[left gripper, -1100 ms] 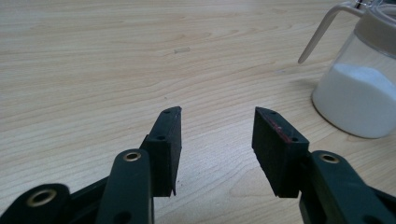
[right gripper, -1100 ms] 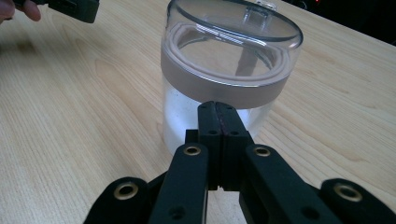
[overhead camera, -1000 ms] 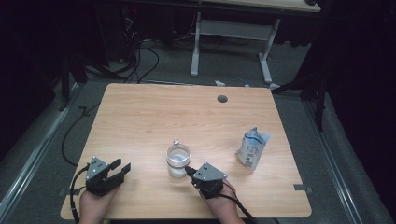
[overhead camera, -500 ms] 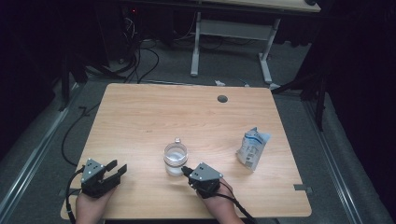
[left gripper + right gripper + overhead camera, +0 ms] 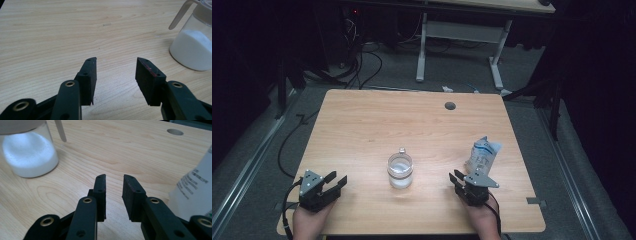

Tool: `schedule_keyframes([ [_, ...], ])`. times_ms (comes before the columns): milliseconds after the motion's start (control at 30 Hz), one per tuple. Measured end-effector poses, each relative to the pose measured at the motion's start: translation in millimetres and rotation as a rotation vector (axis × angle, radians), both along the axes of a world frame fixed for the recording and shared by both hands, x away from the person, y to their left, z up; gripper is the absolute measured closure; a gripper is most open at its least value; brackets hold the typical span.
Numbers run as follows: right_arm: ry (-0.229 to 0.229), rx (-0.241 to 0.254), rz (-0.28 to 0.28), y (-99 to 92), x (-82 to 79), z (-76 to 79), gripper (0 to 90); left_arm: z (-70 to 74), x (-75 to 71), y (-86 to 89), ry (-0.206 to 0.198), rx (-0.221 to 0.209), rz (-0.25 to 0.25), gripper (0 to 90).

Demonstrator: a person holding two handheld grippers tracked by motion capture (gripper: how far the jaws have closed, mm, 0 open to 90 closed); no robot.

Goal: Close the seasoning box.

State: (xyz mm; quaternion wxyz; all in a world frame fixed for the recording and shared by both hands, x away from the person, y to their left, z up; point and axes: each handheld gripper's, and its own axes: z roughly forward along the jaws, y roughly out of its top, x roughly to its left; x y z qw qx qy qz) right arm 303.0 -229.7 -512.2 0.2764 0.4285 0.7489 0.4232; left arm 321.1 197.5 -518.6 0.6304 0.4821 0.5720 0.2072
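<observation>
A light wooden table (image 5: 377, 125) stands on a grey floor, with a round cable hole (image 5: 450, 106) near its far edge. A person's two hands come in at the near edge, each holding a black two-jaw gripper.

The left gripper (image 5: 333, 182) sits at the near left corner of the table, held by the left hand (image 5: 308, 224). Its jaws stand wide apart with nothing between them; in the left gripper view (image 5: 116, 68) only bare wood shows in the gap. A black cable trails from it off the near left edge.

The right gripper (image 5: 458, 178) is at the near right, held by the right hand (image 5: 479, 220). Its jaws are parted by a narrower gap and grip nothing; the right gripper view (image 5: 113, 183) shows bare table between the pads.

A clear glass jar (image 5: 400, 170) with a lid and a thin pale handle stands upright near the middle of the near half of the table, between the two grippers and apart from both. It is partly filled with a white powder or granules. It appears at the far right in the left gripper view (image 5: 192, 47) and at the far left in the right gripper view (image 5: 28, 155).

A white and blue printed pouch (image 5: 482, 154) stands just beyond the right gripper, close to it; whether they touch cannot be told. Its blurred side fills the right edge of the right gripper view (image 5: 195, 190).

Beyond the table, the white legs of another desk (image 5: 422, 50) and loose black cables (image 5: 362, 60) lie on the floor.
</observation>
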Motion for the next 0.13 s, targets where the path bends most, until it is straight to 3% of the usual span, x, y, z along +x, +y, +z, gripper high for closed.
schedule_keyframes([
  [133, -0.003, -0.012, -0.013, -2.1, -1.3, -0.4, 72.5, 1.5, 1.0, -2.6, -0.002, 0.005, -0.014, 51.2],
])
